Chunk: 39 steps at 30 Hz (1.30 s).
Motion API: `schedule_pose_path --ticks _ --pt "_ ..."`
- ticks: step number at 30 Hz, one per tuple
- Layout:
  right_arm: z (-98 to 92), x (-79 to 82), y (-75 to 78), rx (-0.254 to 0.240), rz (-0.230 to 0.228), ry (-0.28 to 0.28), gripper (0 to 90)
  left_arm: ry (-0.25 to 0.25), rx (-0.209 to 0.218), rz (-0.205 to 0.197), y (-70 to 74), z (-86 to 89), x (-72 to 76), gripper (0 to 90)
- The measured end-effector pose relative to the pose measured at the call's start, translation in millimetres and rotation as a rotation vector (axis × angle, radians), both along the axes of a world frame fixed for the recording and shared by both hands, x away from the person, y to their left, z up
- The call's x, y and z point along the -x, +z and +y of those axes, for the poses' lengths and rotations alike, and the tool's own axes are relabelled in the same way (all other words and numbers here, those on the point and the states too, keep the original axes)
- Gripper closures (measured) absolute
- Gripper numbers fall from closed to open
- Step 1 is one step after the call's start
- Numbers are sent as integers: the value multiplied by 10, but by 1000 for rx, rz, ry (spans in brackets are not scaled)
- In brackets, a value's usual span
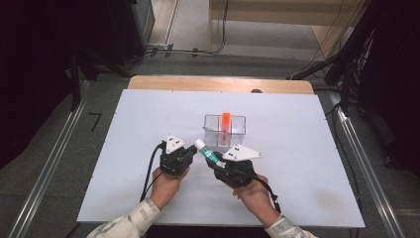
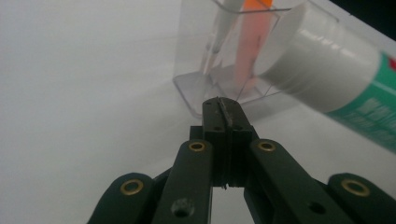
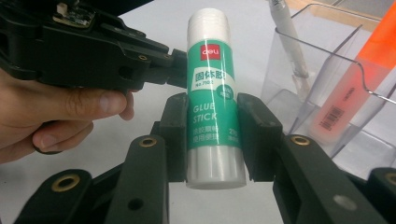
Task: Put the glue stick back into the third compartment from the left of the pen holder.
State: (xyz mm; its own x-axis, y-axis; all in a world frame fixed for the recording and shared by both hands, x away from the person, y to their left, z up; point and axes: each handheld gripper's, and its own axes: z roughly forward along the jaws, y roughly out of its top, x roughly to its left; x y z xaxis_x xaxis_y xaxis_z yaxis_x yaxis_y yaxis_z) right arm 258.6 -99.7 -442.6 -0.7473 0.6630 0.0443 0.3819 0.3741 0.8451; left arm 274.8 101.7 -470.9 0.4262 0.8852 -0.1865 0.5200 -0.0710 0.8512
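Glue stick (image 3: pixel 214 93) front and centre — green label, white cap, clamped around its lower body between the two black jaws of the right gripper (image 1: pixel 218 162), held above the white table (image 1: pixel 148 114) just in front of the clear organiser (image 1: pixel 225 130), cap end slanting up and to the left in the high view. That clear organiser, divided into compartments, holds an orange marker (image 1: pixel 225 126) and a white pen (image 3: pixel 290 39), both leaning. The left gripper (image 1: pixel 187 151) sits just beside the glue stick's cap end — jaws pressed fully together, nothing between them.
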Motion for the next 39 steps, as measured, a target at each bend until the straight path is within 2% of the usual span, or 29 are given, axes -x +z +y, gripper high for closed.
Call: schedule_pose_path --ticks 9,13,24,26,31,33,39 --pt "-91 -34 15 -5 4 -25 639 -21 22 -27 94 -122 -22 900" --pt "-126 -55 7 4 11 -26 638 -24 8 -49 110 -166 -15 900" --pt "-210 -134 -10 19 40 -31 639 -65 4 -108 227 -338 5 900" --pt "-217 -146 -17 24 45 -31 639 -76 -15 -127 242 -376 22 900" --pt "-255 -184 -37 30 53 -39 639 -93 -16 -141 271 -430 29 900" --pt "-262 -184 -33 28 31 -47 640 -90 -17 -141 274 -432 27 900" --pt "-298 -226 -37 19 15 -77 640 -79 -23 -126 263 -404 39 900"
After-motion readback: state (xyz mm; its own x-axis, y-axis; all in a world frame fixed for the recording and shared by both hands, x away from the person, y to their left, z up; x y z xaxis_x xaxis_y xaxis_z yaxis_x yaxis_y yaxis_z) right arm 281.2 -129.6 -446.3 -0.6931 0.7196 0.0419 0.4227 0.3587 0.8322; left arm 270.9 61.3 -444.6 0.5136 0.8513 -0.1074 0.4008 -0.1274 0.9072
